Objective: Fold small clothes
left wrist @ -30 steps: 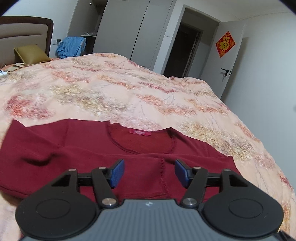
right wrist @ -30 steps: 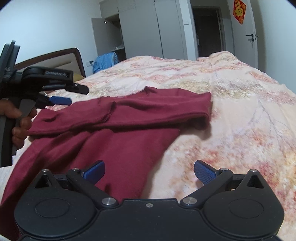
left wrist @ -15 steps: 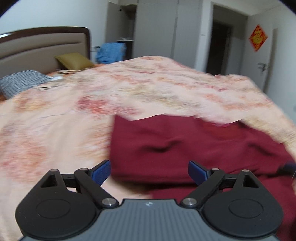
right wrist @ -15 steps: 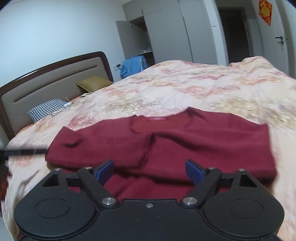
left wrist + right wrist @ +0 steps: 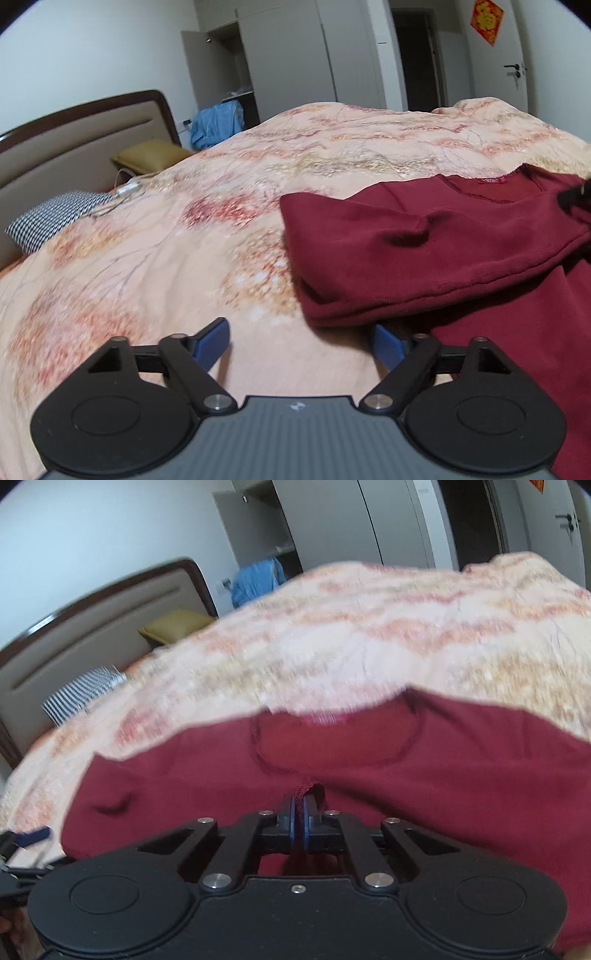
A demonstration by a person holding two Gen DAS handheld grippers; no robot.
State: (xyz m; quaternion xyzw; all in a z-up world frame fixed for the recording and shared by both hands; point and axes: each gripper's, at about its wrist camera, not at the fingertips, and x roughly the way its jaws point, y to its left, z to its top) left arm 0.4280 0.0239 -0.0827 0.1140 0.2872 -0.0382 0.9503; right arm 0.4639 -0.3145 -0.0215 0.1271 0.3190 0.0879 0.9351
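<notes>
The dark red top [image 5: 443, 251] lies partly folded on the floral bedspread [image 5: 184, 258], its folded left edge sitting just ahead of the left gripper [image 5: 301, 341], which is spread wide over bare quilt. Lots of open bedspread to the left and beyond the collar. The right gripper [image 5: 300, 821] is pinched tight on a fold of the top [image 5: 369, 775]. The pink neck label [image 5: 490, 180] is too small to read.
</notes>
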